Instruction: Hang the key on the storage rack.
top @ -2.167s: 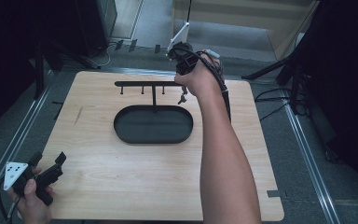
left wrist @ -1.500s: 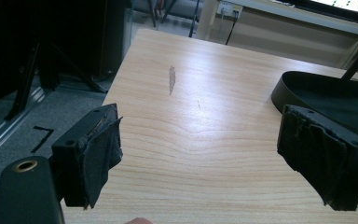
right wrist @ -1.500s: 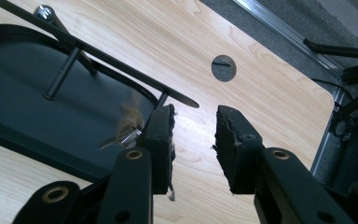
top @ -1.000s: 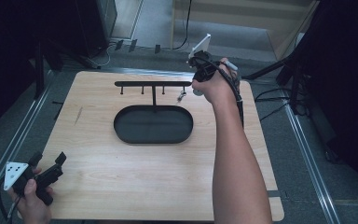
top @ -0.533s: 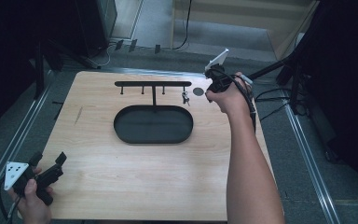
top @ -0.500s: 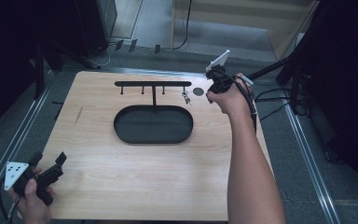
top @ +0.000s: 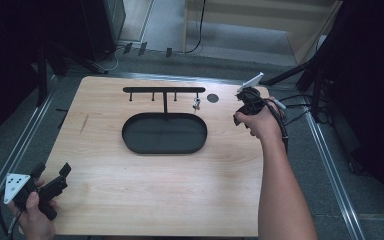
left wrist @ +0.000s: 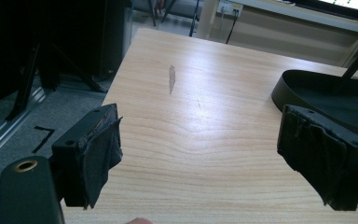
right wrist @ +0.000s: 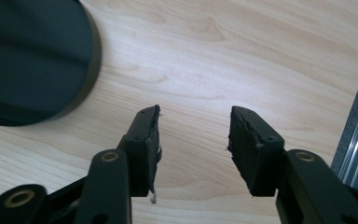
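small silvery key bunch [top: 196,104] hanging from the right-hand hook of the black metal bar rack [top: 164,90], just above the far rim of the black oval tray [top: 164,133] and near a small dark round disc [top: 212,98] on the light wooden table [top: 130,200]

right hand-held gripper [top: 241,107] to the right of the rack, well apart from the keys; jaws partly spread, just been opening, nothing between them but bare wood in the right gripper view [right wrist: 193,114], tray rim off to one side. left hand-held gripper [top: 51,170] at the near left corner, jaws spread wide and empty [left wrist: 200,135]

judging by this, hanging looks done and the step in hand is clearing the right hand away. to do it well: keep the jaws apart so no pad catches the key ring, draw back along the table's right side rather than across the rack, stay clear of the trailing cable and the table edge, and settle low over bare wood. leave the left hand parked where it lies, away from the tray
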A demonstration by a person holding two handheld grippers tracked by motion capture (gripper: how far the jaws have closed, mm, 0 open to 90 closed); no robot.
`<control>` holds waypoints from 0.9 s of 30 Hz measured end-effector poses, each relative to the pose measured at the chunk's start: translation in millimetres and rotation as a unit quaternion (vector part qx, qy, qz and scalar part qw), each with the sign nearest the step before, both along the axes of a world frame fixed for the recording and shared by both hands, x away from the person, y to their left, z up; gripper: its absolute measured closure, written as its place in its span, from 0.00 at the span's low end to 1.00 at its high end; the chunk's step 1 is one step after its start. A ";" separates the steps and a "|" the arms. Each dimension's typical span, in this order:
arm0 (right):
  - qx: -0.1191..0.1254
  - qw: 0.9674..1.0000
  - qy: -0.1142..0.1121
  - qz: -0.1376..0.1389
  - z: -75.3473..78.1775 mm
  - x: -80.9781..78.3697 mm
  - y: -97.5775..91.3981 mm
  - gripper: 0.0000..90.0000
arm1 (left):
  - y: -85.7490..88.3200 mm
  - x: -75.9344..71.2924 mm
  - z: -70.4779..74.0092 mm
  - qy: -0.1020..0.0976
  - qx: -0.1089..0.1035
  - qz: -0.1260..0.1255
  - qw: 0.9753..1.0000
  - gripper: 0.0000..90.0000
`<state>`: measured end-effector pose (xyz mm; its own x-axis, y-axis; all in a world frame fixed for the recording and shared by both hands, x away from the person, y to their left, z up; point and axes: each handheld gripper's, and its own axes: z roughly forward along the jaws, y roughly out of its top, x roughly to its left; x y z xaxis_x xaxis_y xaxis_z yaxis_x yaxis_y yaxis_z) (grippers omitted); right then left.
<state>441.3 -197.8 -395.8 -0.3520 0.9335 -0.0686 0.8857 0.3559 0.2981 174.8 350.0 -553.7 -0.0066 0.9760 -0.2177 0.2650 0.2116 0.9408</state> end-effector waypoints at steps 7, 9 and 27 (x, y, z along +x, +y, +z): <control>-0.002 1.000 -0.009 -0.022 -15.1 -7.7 -20.7 0.41 | 0.1 0.0 0.1 0.001 -0.001 0.001 1.000 0.15; -0.002 0.999 -0.008 -0.032 -19.5 -10.1 -25.5 0.31 | -0.1 0.1 0.1 0.001 0.001 0.001 1.000 0.15; 0.004 0.994 -0.015 -0.109 -58.8 -37.3 -68.0 0.00 | -0.8 0.1 0.1 0.001 0.005 0.001 1.000 0.15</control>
